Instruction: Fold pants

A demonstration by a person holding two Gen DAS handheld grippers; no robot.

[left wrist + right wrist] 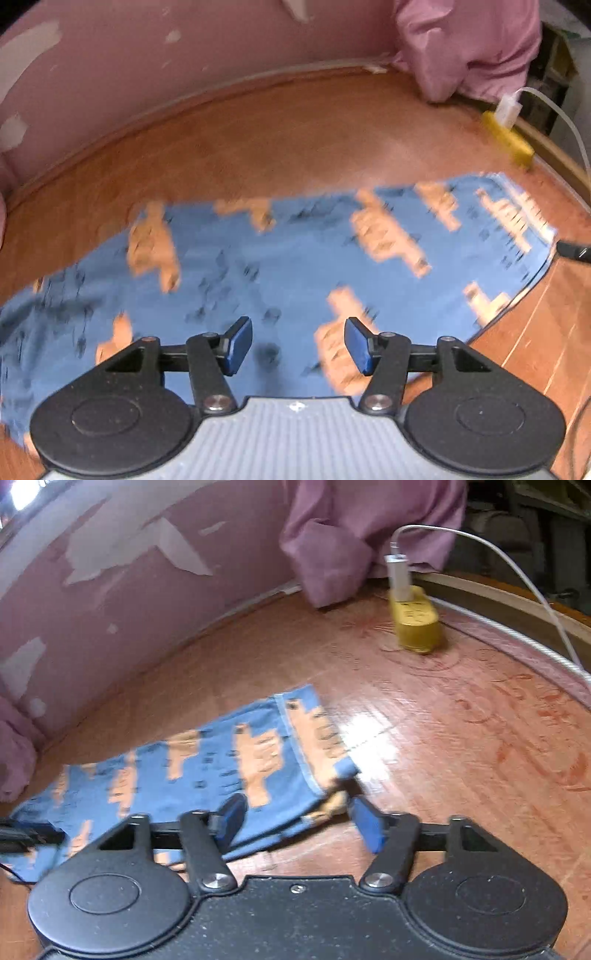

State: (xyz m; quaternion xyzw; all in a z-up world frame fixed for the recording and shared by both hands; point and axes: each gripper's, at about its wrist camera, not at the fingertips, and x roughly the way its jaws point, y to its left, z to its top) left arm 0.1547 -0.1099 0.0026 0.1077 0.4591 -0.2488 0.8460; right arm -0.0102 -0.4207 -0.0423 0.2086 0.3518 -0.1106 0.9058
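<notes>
Blue pads on both tools, jaws spread wide, nothing between them. Left tool (pixel 298 345) hovers over the pants (pixel 258 280), blue cloth with orange block print, lying flat on the wooden floor (pixel 258 147); left view blurred, print detail unreadable. Right tool (pixel 297 821) sits at the pants' near corner: left pad over the cloth, right pad over bare floor just beside the edge. Pants (pixel 207 771) in the right view show a pale seam band near the end, and the near corner curls up slightly, orange underside showing. Beyond, well apart from the pants: a yellow power strip (pixel 415 622) on the floor with a white plug and cable (pixel 399 572) in it. Pink cloth (pixel 332 554) hangs down to the floor near the strip. Pink wall (pixel 129 590) behind, paint peeled in patches.
</notes>
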